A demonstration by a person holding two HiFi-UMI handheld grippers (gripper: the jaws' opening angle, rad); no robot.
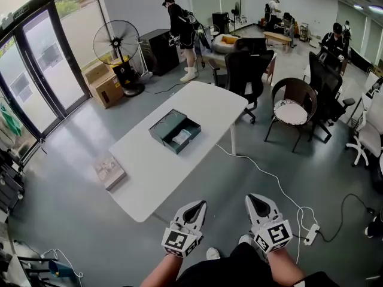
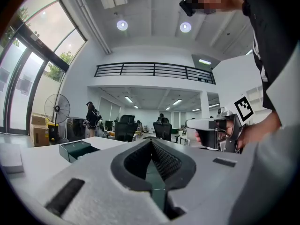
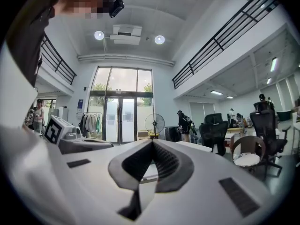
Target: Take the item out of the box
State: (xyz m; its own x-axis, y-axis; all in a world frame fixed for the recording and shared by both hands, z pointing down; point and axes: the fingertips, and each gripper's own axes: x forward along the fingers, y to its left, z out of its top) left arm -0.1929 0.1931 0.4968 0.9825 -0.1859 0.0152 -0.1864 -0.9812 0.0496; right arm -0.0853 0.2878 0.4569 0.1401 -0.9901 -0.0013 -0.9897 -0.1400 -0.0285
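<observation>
Nearest are the two tools, held low in front of the person. The left tool (image 1: 197, 209) has its jaws pressed together with nothing between them. The right tool (image 1: 255, 203) is likewise closed and empty. Neither is close to the work: the worktop (image 1: 149, 178) starts just ahead at 12 o'clock, and the box (image 1: 161, 126) lies open near its middle, well apart from both tools. The item (image 1: 181, 137), pale and flat, rests in the section of the box on its 4 o'clock side.

Several things could go wrong from here. Both tools must open before either can take hold, and jaws that reach the box closed would only nudge it. The item looks thin and lies low inside the walls, so a pinch may slip off or catch the box rim instead. The box looks light on a smooth worktop, so unless one tool steadies it, it will likely lift or slide with the pull. A white cable (image 1: 263, 175) trails over the floor at 2 o'clock to a power strip (image 1: 311, 234) and could snag a foot on the approach. A flat package (image 1: 109, 171) lies on the floor at 10 o'clock.

No writing is legible. The tools' cubes carry only square black-and-white markers, and any print on the far cardboard cartons (image 1: 105, 84) at 11 o'clock is too small to read.
</observation>
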